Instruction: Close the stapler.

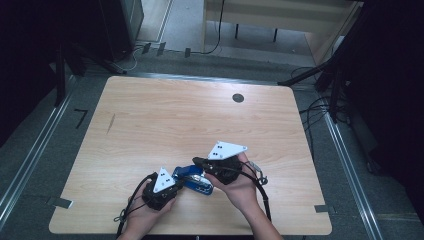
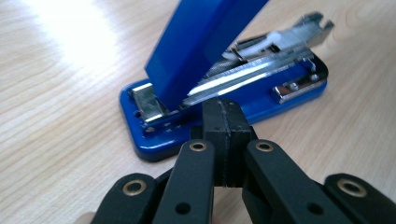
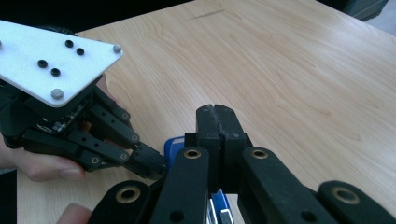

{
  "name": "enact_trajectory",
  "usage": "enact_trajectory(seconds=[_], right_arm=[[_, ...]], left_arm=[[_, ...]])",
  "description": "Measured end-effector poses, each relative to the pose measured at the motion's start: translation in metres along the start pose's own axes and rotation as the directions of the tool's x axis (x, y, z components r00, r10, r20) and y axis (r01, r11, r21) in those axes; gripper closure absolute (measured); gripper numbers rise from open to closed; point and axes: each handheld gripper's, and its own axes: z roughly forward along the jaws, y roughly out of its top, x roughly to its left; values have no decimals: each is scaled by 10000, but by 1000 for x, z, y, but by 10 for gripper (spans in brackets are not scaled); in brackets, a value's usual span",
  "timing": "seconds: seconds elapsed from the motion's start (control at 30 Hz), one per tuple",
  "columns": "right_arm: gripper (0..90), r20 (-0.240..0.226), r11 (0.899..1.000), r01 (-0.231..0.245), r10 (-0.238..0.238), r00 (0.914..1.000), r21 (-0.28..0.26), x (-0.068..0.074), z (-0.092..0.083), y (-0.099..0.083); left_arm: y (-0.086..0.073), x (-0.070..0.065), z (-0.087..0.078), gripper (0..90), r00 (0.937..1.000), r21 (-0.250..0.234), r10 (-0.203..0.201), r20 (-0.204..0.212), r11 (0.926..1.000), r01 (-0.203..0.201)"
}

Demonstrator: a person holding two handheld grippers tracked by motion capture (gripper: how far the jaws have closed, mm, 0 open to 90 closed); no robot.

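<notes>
A blue stapler point(image 2: 224, 88), its lid raised steeply off the metal magazine, is seen lying on the wooden worktop point(image 1: 200, 120) near the person's edge, between the two tools; the left tool point(image 2: 223, 112) is clenched with its tips at the stapler's base; the right tool point(image 3: 217, 121) is likewise clenched, poised above the stapler.

left claw point(image 1: 176, 183): black body, pale grey three-cornered plate on top with dark holes, black cable trailing to near edge. right claw point(image 1: 196, 161): same black build, larger pale plate, black cable looping right. black link arms with brass-ringed pivots, square black fingertips point(image 2: 223, 122) with fine seam between. forearms bare, no sleeves.
</notes>
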Motion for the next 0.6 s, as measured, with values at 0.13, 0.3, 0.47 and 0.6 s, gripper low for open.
enact_trajectory(seconds=[0.13, 0.3, 0.47, 0.6], right_arm=[[900, 56, 9999, -145, 144, 9999, 86, -1, -3, -10], [900, 103, 9994, -239, 237, 9997, 263, -2, -6, -24], [900, 132, 9981, -355, 349, 9993, 505, -1, -9, -37], [900, 195, 9968, -421, 409, 9990, 679, -1, -12, -47]], left_arm=[[0, 2, 0, 900, 9999, 3, -91, 53, 10000, 91], [0, 2, 0, 900, 9999, 21, -111, 86, 9999, 111], [0, 2, 0, 900, 9999, 20, -123, 89, 9999, 123], [0, 2, 0, 900, 9999, 23, -132, 96, 9999, 132]])
